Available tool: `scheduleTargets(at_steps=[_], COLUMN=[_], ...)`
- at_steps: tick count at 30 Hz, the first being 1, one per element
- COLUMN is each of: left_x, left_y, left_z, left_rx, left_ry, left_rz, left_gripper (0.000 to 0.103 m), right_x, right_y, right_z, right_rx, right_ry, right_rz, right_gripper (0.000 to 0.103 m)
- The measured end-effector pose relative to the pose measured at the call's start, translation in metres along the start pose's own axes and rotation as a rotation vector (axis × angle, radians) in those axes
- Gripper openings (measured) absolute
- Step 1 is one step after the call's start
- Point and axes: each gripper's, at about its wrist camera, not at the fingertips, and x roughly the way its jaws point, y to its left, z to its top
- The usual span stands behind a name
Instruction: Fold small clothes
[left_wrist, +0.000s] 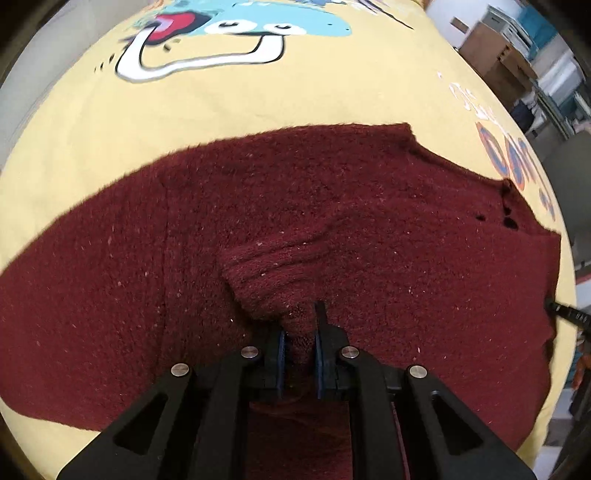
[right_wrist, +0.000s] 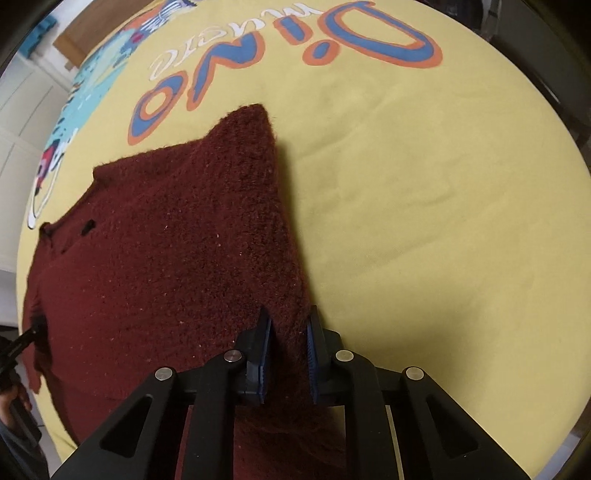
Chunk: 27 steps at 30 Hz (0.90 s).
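A dark red knitted sweater (left_wrist: 332, 206) lies spread on a yellow cloth (left_wrist: 184, 110) printed with a cartoon dinosaur. In the left wrist view my left gripper (left_wrist: 300, 328) is shut on a ribbed sleeve cuff (left_wrist: 273, 273), bunched up over the sweater's body. In the right wrist view the sweater (right_wrist: 166, 240) fills the left half, with a pointed corner toward the lettering. My right gripper (right_wrist: 289, 317) is shut on the sweater's right edge, and knit fills the gap between its blue pads (right_wrist: 312, 350). The other gripper's tip shows at the left edge (right_wrist: 29, 336).
The yellow cloth (right_wrist: 424, 221) with "Dino" lettering (right_wrist: 288, 55) extends bare to the right of the sweater. Cardboard boxes (left_wrist: 491, 51) and shelving stand beyond the table at upper right. White cabinets (right_wrist: 22, 110) stand at left. A hand (right_wrist: 11, 406) shows at the lower left.
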Motion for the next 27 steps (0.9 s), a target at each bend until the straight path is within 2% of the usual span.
scheduleTargets(at_steps=[3,4,5,6,7,8,9,12,14,16,18,21,25,27], left_x=[-0.006,-0.012,-0.019,-0.027,-0.035,-0.042,-0.05,-0.063,-0.063,-0.055,-0.042,-0.012,0.018,0.023], left_y=[-0.014,-0.017,-0.021,-0.026,-0.032,-0.037,-0.044,-0.07,-0.085,-0.098,-0.101,-0.103,-0.103,-0.101], left_z=[0.002,0.004,0.005,0.007,0.008,0.01,0.011,0.012,0.008,-0.001,-0.013,-0.026,-0.038,-0.043], left_rx=[0.003,-0.001,0.0,0.005,0.013,0.023,0.038,0.097,0.144,0.193,0.227,0.242,0.209,0.209], left_ry=[0.008,0.001,-0.016,-0.04,-0.065,-0.084,-0.107,-0.171,-0.213,-0.256,-0.257,-0.206,-0.154,-0.156], left_rz=[0.008,0.017,0.027,0.04,0.049,0.053,0.053,0.068,0.072,0.081,0.089,0.115,0.095,0.1], left_gripper=[0.013,0.019,0.031,0.04,0.063,0.084,0.09,0.101,0.102,0.102,0.102,0.102,0.102,0.102], right_x=[-0.006,-0.01,-0.018,-0.026,-0.034,-0.045,-0.052,-0.073,-0.077,-0.078,-0.072,-0.051,-0.022,-0.007], right_y=[0.01,0.013,0.018,0.023,0.028,0.037,0.045,0.071,0.093,0.116,0.138,0.16,0.163,0.161], right_z=[0.001,0.0,-0.002,-0.005,-0.007,-0.01,-0.014,-0.024,-0.029,-0.038,-0.048,-0.059,-0.074,-0.078], right_rx=[-0.027,-0.041,-0.061,-0.08,-0.099,-0.125,-0.139,-0.193,-0.232,-0.278,-0.324,-0.378,-0.409,-0.414], right_ry=[-0.009,-0.017,-0.038,-0.064,-0.089,-0.124,-0.151,-0.229,-0.256,-0.302,-0.338,-0.338,-0.311,-0.282], right_rz=[-0.014,-0.027,-0.046,-0.066,-0.082,-0.095,-0.097,-0.051,-0.035,-0.021,-0.013,-0.032,-0.055,-0.088], right_gripper=[0.025,0.027,0.03,0.039,0.055,0.065,0.081,0.082,0.087,0.103,0.102,0.102,0.102,0.102])
